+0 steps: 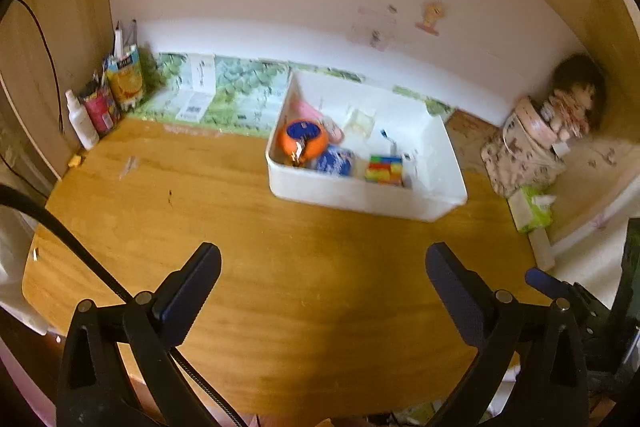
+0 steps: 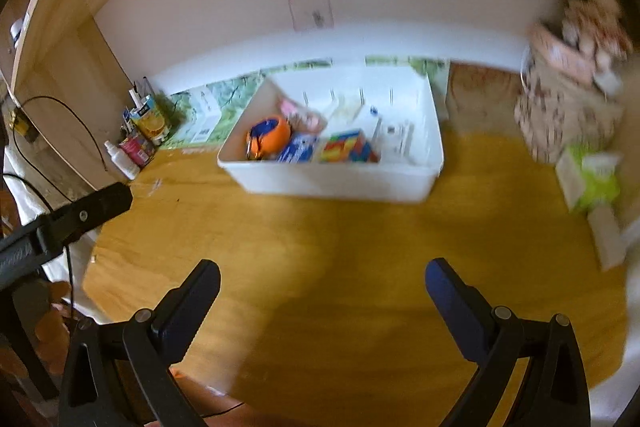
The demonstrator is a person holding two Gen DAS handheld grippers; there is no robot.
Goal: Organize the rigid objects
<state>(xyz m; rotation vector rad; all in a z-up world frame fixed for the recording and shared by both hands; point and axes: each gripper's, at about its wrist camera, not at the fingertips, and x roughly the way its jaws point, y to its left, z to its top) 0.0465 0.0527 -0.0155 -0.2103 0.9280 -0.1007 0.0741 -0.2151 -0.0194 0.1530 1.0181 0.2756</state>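
The wooden counter (image 1: 304,291) fills most of both views, and its near half is bare under me. Along its back edge lies a green leaf-patterned mat (image 1: 240,95) against the white wall.

A white plastic bin (image 1: 360,193) stands toward the back of the counter, right of centre in the left view, well apart from both of my grippers. The task's rigid objects lie inside it, grouped at its near left end: an orange tape measure (image 1: 306,143) with a blue face, a blue-and-white packet (image 1: 336,161) touching it on the right, then a multicoloured puzzle cube (image 1: 385,169). A pink item (image 1: 308,109) lies behind the tape measure; blur hides what it is.

At the right edge stands a patterned fabric bag (image 1: 520,151) with a doll (image 1: 576,99) on top, and a green tissue pack (image 1: 534,211) in front of it. In the far left corner stand a juice carton (image 1: 127,79), a red can (image 1: 100,109) and a white spray bottle (image 1: 82,121).

My left gripper (image 1: 322,259) hangs over bare counter, fingers (image 1: 192,291) spread wide, holding nothing. My right gripper (image 2: 322,275) likewise: fingers (image 2: 188,311) wide apart, nothing between them.
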